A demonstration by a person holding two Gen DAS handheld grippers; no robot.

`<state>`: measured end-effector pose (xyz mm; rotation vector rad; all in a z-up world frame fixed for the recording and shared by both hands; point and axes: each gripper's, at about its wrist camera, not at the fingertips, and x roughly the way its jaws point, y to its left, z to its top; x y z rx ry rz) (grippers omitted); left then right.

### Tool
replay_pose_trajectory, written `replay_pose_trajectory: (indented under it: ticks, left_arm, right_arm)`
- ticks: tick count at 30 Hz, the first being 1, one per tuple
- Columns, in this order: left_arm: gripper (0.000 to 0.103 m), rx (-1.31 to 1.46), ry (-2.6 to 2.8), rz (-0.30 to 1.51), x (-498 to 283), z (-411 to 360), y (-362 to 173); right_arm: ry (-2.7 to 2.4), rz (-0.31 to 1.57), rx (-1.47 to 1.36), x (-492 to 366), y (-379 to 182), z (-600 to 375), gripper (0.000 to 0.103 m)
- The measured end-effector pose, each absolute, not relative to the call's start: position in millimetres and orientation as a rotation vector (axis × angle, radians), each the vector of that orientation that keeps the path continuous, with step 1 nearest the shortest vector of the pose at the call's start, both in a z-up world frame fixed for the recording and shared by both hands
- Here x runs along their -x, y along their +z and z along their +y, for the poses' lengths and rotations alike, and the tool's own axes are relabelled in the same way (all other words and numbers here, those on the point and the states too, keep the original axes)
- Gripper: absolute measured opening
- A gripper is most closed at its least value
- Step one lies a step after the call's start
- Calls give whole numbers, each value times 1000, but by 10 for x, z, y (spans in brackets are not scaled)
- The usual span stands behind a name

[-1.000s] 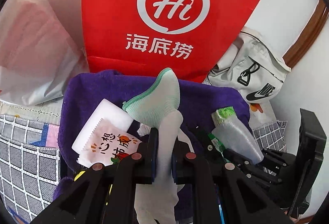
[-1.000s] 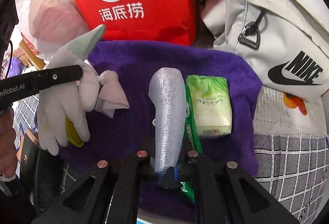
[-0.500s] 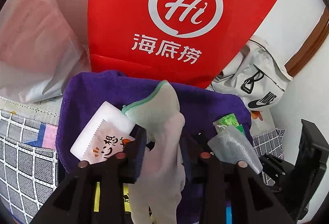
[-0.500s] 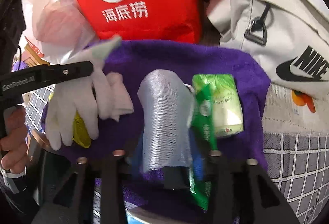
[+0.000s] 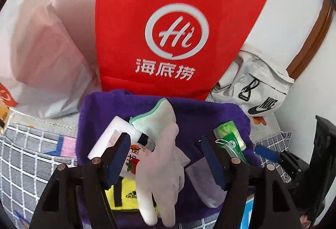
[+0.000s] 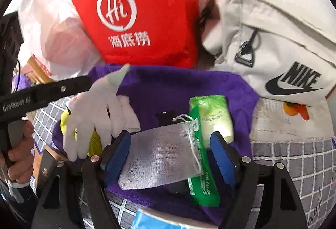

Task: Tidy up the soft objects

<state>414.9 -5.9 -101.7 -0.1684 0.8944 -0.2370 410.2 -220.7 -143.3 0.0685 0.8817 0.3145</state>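
The white glove (image 5: 161, 145) with a green cuff lies between my left gripper's (image 5: 164, 157) blue pads, which stand clear of it as the jaws are opening. It rests on a purple towel (image 5: 199, 111) beside a white tissue pack (image 5: 111, 136) and a yellow cloth (image 5: 126, 197). In the right wrist view a grey mesh drawstring pouch (image 6: 163, 157) lies flat on the purple towel (image 6: 178, 86) between my right gripper's (image 6: 170, 155) opening jaws, not pinched. Two green packs (image 6: 212, 117) sit to its right. The glove (image 6: 92, 111) and left gripper (image 6: 42, 94) show at left.
A red paper bag (image 5: 168, 29) stands behind the towel, with a white plastic bag (image 5: 42, 50) to its left and a white Nike bag (image 6: 273, 50) to its right. Grey checked cloth (image 6: 294, 161) covers the surface around. A person's hand (image 6: 19, 151) holds the left gripper's handle.
Both grippers went from shut to open and rose slightly. The glove slipped free onto the pile; the mesh pouch, first pinched narrow, has spread out flat on the towel.
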Motion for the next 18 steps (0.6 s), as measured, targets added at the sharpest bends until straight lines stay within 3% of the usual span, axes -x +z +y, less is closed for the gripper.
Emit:
replay_pose_trajectory:
  ticks: [13, 18]
  left_arm:
    - [75, 108, -219, 797, -3258, -72, -474]
    - [84, 87, -214, 745, -2718, -97, -273]
  right_arm:
    - [249, 810, -99, -3298, -907, -2311, 78]
    - [225, 755, -83, -2803, -718, -2324, 95]
